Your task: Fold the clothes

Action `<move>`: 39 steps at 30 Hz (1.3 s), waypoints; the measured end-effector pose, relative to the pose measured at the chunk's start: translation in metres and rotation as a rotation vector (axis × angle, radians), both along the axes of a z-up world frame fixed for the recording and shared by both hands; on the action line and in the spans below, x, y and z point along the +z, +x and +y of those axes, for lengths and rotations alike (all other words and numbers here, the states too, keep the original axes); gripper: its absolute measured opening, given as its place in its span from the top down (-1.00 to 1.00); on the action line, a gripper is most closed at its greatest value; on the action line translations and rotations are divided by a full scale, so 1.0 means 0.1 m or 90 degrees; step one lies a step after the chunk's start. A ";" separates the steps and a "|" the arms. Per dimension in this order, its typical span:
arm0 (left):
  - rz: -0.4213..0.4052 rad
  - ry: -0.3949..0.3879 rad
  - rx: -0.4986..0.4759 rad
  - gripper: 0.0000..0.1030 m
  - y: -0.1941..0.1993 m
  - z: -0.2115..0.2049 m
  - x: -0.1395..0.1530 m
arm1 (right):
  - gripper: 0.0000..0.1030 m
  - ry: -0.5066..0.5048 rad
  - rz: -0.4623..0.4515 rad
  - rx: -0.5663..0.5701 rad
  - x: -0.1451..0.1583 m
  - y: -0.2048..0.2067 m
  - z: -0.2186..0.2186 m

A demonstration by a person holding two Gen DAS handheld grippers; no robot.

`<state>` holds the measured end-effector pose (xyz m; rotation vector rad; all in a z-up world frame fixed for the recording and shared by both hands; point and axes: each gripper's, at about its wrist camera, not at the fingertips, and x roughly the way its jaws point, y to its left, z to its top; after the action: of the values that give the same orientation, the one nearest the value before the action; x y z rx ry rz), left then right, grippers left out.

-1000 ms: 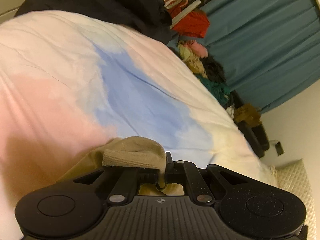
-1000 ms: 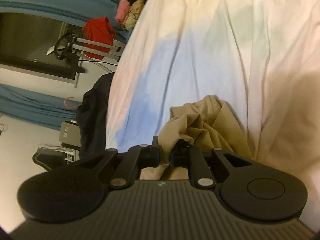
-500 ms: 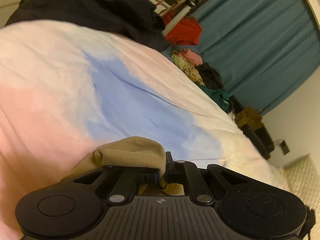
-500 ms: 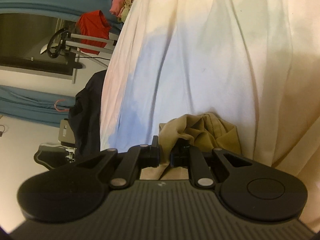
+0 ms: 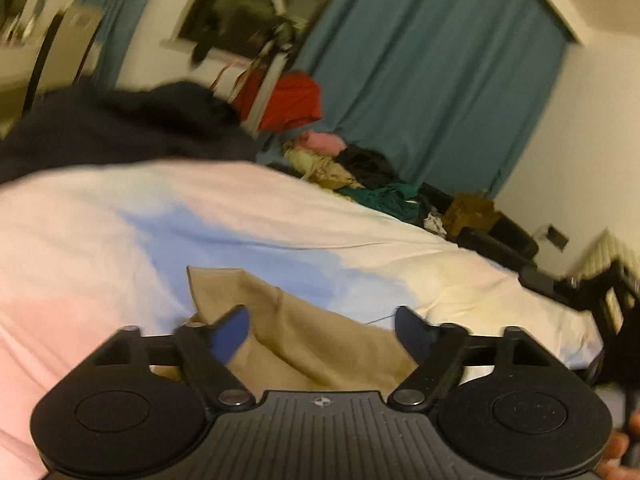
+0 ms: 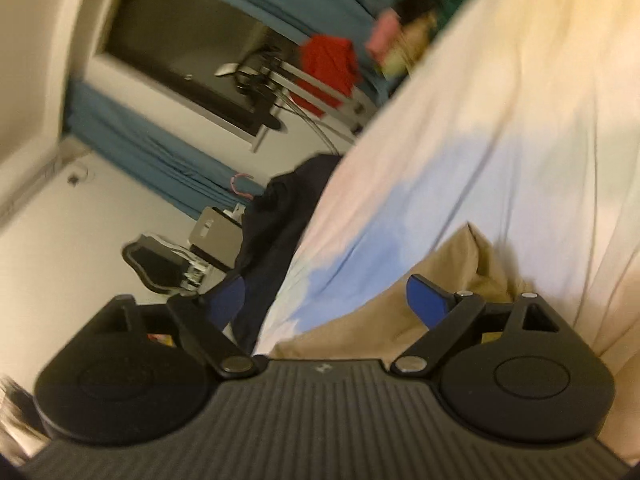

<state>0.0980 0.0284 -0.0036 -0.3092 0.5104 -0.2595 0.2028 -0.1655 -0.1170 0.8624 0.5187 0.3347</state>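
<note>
Left wrist: pastel bedspread (image 5: 360,248), teal curtains (image 5: 440,80).

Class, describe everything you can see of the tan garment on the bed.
The tan garment is soft khaki cloth, rumpled and loosely heaped, with a seam and one flat corner pointing away. It lies on the pastel bedspread. Both tongs, left and right, have just been opening; it sits beneath their spread fingers, unclamped.

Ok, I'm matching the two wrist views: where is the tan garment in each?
Left wrist: tan garment at bottom centre, on the bedspread.
Right wrist: tan garment at bottom right of centre.
Shared landmark: red garment on the rack.
</note>
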 end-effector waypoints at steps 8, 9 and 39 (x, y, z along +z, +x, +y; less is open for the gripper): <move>0.078 0.120 -0.015 -0.60 0.14 -0.19 -0.31 | 0.46 -0.270 0.061 0.027 -0.23 0.25 0.40; 0.096 0.129 -0.016 -0.60 0.19 -0.20 -0.38 | 0.46 -0.292 0.075 0.026 -0.29 0.32 0.45; 0.134 0.177 -0.003 -0.54 -0.67 -0.10 -0.38 | 0.52 -0.416 0.122 0.003 -0.39 -0.49 0.63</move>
<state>0.0305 0.0187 -0.0416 -0.0634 0.7464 -0.1581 0.1534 -0.1020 -0.1564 0.2581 0.7531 0.0712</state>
